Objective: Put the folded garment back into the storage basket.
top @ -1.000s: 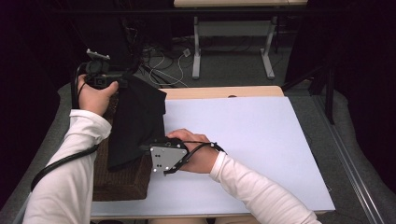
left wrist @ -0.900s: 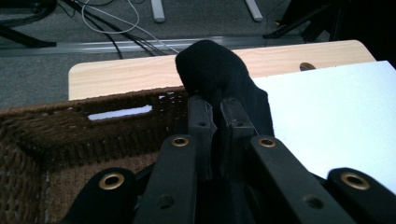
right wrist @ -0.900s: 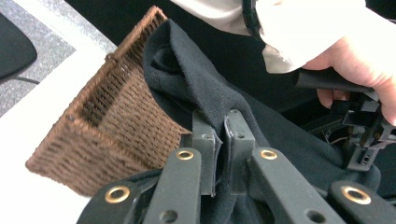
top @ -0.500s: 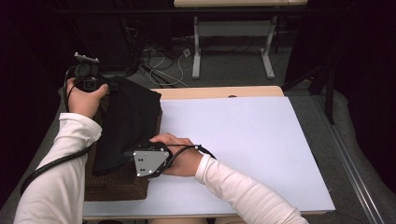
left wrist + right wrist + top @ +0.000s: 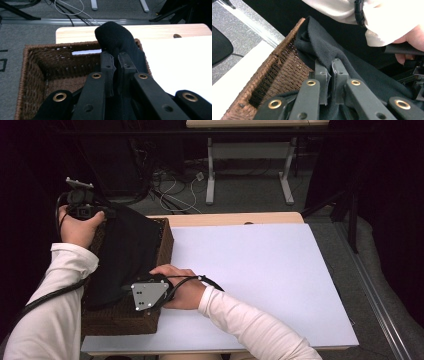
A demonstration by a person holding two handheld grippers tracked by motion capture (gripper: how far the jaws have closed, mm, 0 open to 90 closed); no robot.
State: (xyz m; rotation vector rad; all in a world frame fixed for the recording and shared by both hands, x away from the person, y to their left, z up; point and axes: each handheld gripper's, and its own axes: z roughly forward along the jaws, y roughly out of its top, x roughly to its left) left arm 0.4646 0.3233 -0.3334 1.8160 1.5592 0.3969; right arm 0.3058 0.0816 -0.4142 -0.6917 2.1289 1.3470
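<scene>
White counter [image 5: 260, 280] carries a brown wicker basket [image 5: 127, 322] at its left edge. Black cloth [image 5: 122, 257] drapes over the basket, sagging into it. Left claw [image 5: 102, 212] at the far left corner, jaws clamped on the cloth; right claw [image 5: 125, 290] at the near side, jaws likewise pinching cloth

Grey carpet floor [image 5: 250, 195], white table legs [image 5: 210, 175]

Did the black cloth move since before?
Yes. The black cloth hung up over the table edge before; now it is lower, left of there, over the basket, both grippers shut on it.
</scene>
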